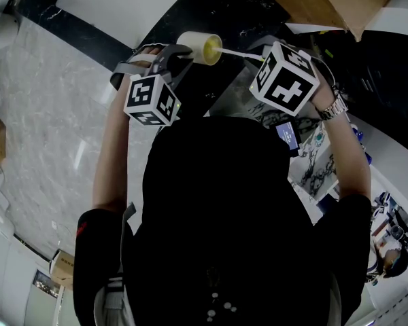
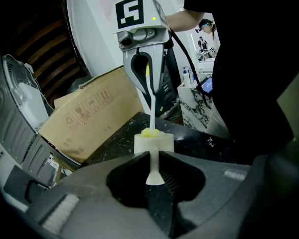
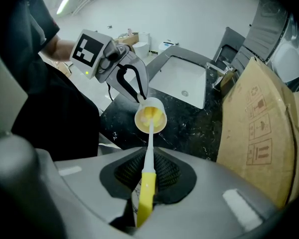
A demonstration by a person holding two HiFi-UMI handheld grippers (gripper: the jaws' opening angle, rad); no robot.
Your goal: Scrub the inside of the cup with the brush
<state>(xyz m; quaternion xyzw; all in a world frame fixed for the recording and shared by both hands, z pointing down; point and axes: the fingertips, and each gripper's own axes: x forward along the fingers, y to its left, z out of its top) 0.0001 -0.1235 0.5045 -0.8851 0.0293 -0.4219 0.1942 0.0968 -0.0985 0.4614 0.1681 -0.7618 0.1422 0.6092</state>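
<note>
Cream plastic cup, one. It is held in the air just ahead of my left gripper, whose jaws are closed tight on the narrow white handle at the cup's near side. The cup is tipped off upright, with its mouth turned toward my right gripper.

Brush, one: yellow grip, slim white shaft, yellow head. The grip is clamped between my right jaws and the shaft runs straight out past their tips. The head sits inside the cup; I cannot tell whether it is against the wall or the bottom.

Contents of cup: the brush head only, and no liquid that I can make out.

Risks, as I judge them:
- The cup hangs from a narrow handle. A hard push from the brush could swing it round in my left jaws or pry it loose, dropping it onto the black marble counter below.
- The shaft is thin and reaches far ahead of my right jaws. Sideways pressure may bend it and let the head skip out over the rim.

Sink basin, one: white, set into the counter beyond the cup as seen from my right jaws. Its drain shows, with nothing else in it.

Cardboard box, one: to the right of my right jaws. Its contents are not visible.
</note>
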